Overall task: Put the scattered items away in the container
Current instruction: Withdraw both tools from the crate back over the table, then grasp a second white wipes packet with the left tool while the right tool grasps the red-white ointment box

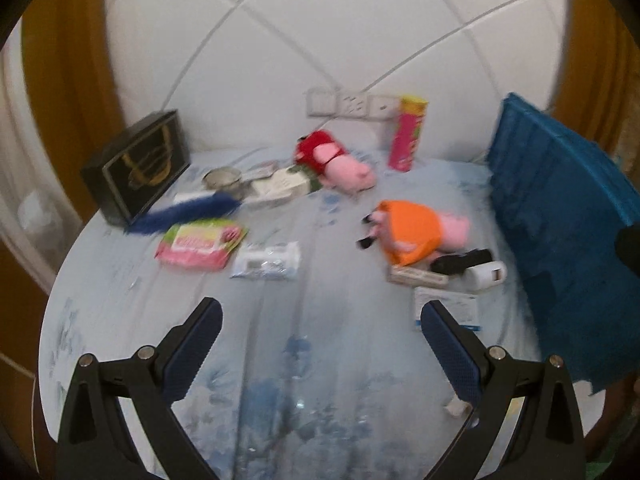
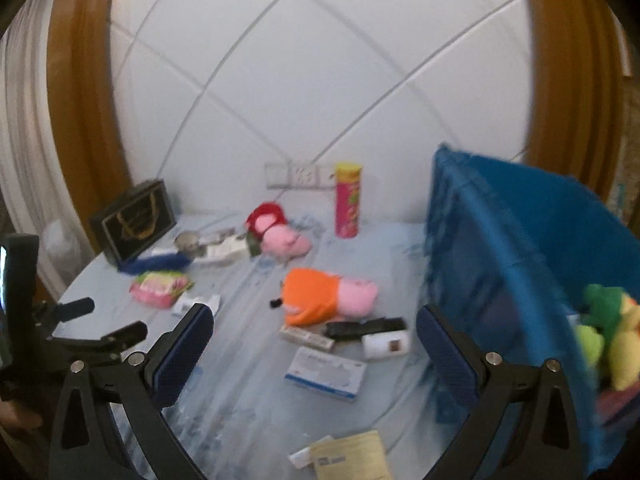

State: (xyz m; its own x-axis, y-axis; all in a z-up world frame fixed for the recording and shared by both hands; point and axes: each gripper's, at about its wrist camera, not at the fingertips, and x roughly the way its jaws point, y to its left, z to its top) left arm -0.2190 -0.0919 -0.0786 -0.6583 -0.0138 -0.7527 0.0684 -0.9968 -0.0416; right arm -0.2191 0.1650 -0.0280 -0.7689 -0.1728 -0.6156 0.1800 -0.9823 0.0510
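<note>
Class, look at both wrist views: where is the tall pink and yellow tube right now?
The pink and yellow tube stands upright at the back of the table near the wall sockets, between the red-dressed pig plush and the blue basket.

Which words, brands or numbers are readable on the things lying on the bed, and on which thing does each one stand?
No text can be read; both views are blurred.
Pink packet: print too blurred.
Tall pink can: print too blurred.
White and blue box: lettering too small.
Black box: gold design, no legible words.
</note>
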